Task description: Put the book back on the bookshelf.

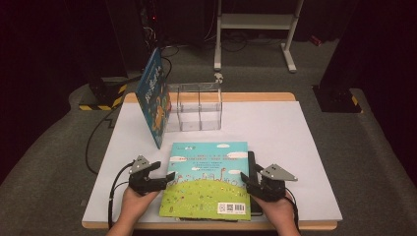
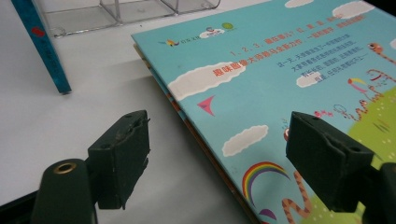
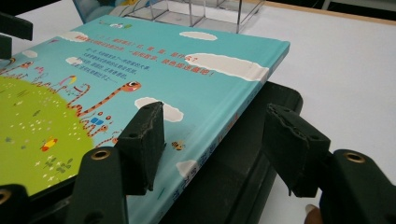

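Your book [image 1: 209, 179] lies flat on the counter [image 1: 295, 147], near the front edge, between your two grippers. Its cover shows a blue sky with white clouds, a green hill, a rainbow, red and black print, and a barcode patch at the near corner. Its long axis runs from you toward the clear bin [image 1: 199, 105], print end away from you.

The left gripper view shows more thin books stacked under its left edge [image 2: 205, 140]; the right gripper view shows its spine [image 3: 243, 107] resting over a black tray [image 3: 261, 140].

Your left gripper [image 1: 164, 179] straddles the left edge with jaws wide, holding nothing. Your right gripper [image 1: 247, 181] straddles the spine, jaws open and not pressing.

A second blue book [image 1: 155, 96] leans upright against the bin's left side.
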`<state>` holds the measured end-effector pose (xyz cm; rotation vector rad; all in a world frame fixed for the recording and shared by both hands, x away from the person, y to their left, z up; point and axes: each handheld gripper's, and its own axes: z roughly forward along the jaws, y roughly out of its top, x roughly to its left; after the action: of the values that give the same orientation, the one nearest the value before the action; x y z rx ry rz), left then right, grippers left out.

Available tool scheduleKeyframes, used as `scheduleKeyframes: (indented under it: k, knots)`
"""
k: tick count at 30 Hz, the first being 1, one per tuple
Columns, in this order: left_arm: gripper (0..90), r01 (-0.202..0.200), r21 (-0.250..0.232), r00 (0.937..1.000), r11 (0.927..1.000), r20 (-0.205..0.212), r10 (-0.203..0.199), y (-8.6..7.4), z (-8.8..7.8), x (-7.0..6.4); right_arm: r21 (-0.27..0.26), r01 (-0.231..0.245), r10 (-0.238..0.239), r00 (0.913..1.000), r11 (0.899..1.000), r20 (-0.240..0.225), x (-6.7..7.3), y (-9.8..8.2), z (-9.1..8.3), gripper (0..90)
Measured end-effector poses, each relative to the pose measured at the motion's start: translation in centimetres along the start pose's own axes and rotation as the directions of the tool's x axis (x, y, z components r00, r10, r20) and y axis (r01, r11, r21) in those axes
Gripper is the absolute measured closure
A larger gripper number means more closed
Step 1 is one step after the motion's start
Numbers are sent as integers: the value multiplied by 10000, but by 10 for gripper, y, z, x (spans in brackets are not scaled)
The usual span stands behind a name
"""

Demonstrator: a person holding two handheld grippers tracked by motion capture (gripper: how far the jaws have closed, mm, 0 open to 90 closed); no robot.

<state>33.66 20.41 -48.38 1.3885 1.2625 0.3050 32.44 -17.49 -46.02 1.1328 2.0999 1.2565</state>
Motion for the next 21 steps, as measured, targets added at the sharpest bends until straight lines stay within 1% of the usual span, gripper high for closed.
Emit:
scheduleKeyframes:
  k: [2, 5, 6, 7, 8, 11, 12, 14, 16, 18, 20, 21]
  knots:
    - [220, 123, 69, 9999, 9999, 89, -124, -1, 0, -1, -30, -129, 129, 9999, 9999, -100, -1, -2, 0, 381]
    - [221, 182, 194, 9997, 9996, 180, -185, -3, 2, -2, -62, -126, 126, 9999, 9999, -88, -1, -2, -1, 382]
    - [220, 434, 277, 9986, 9987, 287, -442, -5, 4, -2, -52, -131, 131, 9999, 9999, -82, -1, -3, 0, 382]
    - [214, 434, 277, 9986, 9987, 287, -442, -5, 4, -2, -45, -127, 126, 9999, 9999, -100, -1, -3, 0, 383]
    - [213, 551, 352, 9977, 9979, 370, -564, -6, 5, -1, -89, -148, 147, 9998, 9999, -105, -1, -4, -1, 383]
    - [201, 665, 231, 9969, 9975, 410, -674, -5, 6, -3, -104, -196, 194, 9997, 9998, -111, -1, -5, 0, 383]
    - [196, 842, 269, 9948, 9961, 556, -856, -5, 6, -4, -35, -173, 173, 9998, 9998, -71, -1, -5, 0, 383]
    - [188, 882, 384, 9936, 9954, 673, -906, -5, 6, -4, -39, -167, 166, 9998, 9999, -74, -1, -6, 0, 383]
    - [176, 1151, 452, 9899, 9923, 782, -1184, -6, 9, -5, -33, -205, 204, 9997, 9998, -112, -1, -7, 1, 383]
    - [168, 1193, 536, 9888, 9914, 837, -1235, -7, 11, -6, -46, -216, 215, 9997, 9998, -118, -1, -7, 1, 383]
    - [153, 1323, 516, 9879, 9899, 747, -1360, -7, 14, -8, -127, -351, 349, 9992, 9993, -180, -2, -7, 1, 383]
    - [145, 1282, 572, 9887, 9901, 702, -1321, -7, 14, -8, -131, -409, 406, 9989, 9991, -218, -2, -7, 1, 383]
